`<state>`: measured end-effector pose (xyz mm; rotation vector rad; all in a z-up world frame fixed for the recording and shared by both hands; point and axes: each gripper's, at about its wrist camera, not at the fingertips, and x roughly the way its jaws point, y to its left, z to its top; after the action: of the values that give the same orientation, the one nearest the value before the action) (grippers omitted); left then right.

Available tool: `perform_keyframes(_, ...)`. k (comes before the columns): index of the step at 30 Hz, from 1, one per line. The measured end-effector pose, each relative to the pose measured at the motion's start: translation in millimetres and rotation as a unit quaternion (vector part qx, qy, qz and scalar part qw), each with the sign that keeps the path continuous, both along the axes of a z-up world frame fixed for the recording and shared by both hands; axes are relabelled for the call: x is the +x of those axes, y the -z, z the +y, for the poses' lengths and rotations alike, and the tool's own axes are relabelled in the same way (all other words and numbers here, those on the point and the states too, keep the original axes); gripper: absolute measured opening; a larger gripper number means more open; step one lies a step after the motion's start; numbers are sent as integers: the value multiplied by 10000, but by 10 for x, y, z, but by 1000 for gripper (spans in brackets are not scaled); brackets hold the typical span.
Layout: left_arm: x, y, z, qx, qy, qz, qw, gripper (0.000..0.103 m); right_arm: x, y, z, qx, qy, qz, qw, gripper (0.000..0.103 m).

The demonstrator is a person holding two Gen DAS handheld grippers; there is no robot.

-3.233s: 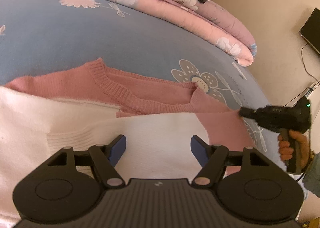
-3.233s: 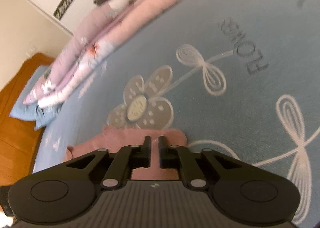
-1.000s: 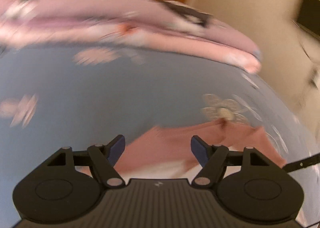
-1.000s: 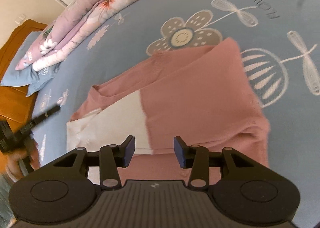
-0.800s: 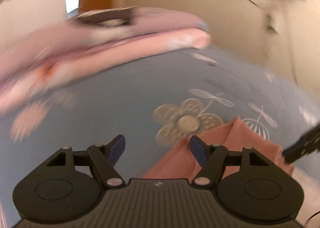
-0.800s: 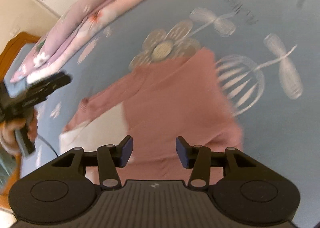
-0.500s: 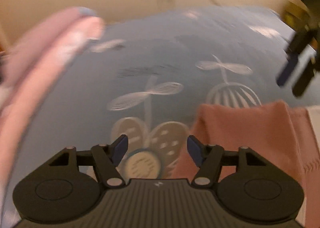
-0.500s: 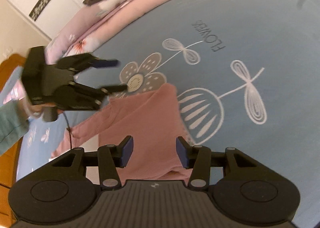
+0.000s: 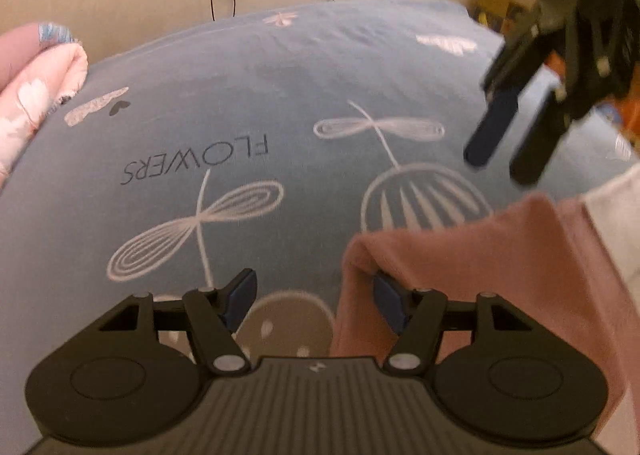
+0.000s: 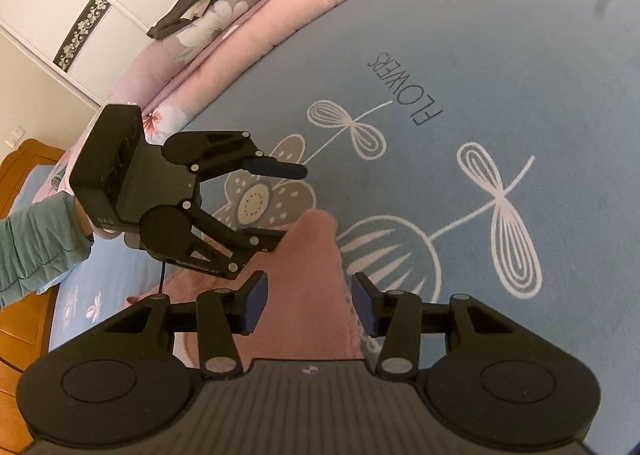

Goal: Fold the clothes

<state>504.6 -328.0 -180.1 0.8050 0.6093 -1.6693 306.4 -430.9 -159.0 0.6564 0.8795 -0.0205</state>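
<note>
Both claws gape over one end of the pink sweater (image 10: 316, 279) on the bed (image 10: 460, 75): left claw (image 9: 314, 297) straddling its corner, right claw (image 10: 306, 305) its edge. Looks like a fold being set up; closing on cloth comes next.

Your pink knit sweater (image 10: 308, 287) lies flat on the blue flower-print bedsheet (image 10: 500, 67) — it is already partly folded, with a rounded corner pointing toward the printed grey flower. In the left wrist view the same corner (image 9: 472, 267) lifts slightly off the sheet, its edge curling up in a soft fold, and a white panel of the garment (image 9: 616, 223) shows at the far right, next to the pink. Along its right edge you can see a ribbed, slightly wavy hem — it rests directly on the sheet.
</note>
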Motion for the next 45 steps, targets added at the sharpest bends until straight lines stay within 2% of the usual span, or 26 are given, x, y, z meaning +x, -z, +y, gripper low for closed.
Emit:
perform_keyframes(2, 61, 49, -64, -49, -53, 144, 9999, 71, 18, 15, -7, -35, 10, 23, 10000, 52)
perform_keyframes(9, 133, 157, -87, -170, -512, 530, 9971, 71, 84, 74, -9, 46, -8, 26, 10000, 52)
perform_keyframes(13, 151, 159, -110, -163, -422, 466, 9979, 71, 202, 69, -8, -35, -39, -143, 9999, 52)
perform_keyframes(14, 156, 160, -116, -162, -399, 450, 9981, 71, 257, 75, -21, -86, -64, -216, 9997, 50)
perform_keyframes(18, 173, 162, -138, -155, -308, 385, 9987, 73, 466, 179, -83, -147, -97, -373, 9991, 25)
perform_keyframes(19, 178, 163, -144, -153, -286, 369, 9988, 74, 512, 226, -80, -170, -171, -361, 9991, 22)
perform_keyframes(22, 166, 177, -184, -150, -114, 195, 9996, 77, 609, 354, -39, -249, -338, -304, 9987, 19)
perform_keyframes(28, 172, 143, -196, -128, 174, -126, 9997, 84, 604, 355, 157, -1131, -979, -223, 9885, 17)
perform_keyframes(30, 163, 51, -134, -113, 158, -332, 9993, 83, 590, 312, 200, -1302, -1151, -258, 9844, 17)
perform_keyframes(32, 174, -61, -31, -271, -38, -617, 9977, 81, 594, 271, 248, -1406, -1291, -291, 9812, 17)
perform_keyframes(34, 285, -126, 14, -281, -244, -312, 9988, 81, 609, 237, 313, -1518, -1448, -312, 9773, 17)
perform_keyframes(36, 368, -97, -26, -68, -415, -3, 9991, 80, 624, 202, 377, -1630, -1603, -333, 9729, 17)
perform_keyframes(38, 331, -70, -55, 168, -247, -58, 9995, 79, 638, 170, 443, -1746, -1762, -347, 9681, 17)
perform_keyframes(40, 278, -53, -63, 230, -12, 21, 9997, 79, 628, 156, 520, -1884, -1940, -305, 9623, 17)
perform_keyframes(41, 263, -20, -95, 311, 19, 112, 9995, 79, 609, 152, 531, -1829, -1955, -318, 9630, 17)
perform_keyframes(45, 202, 109, -238, 240, 14, 310, 9992, 80, 577, 223, 588, -1754, -2013, -215, 9635, 17)
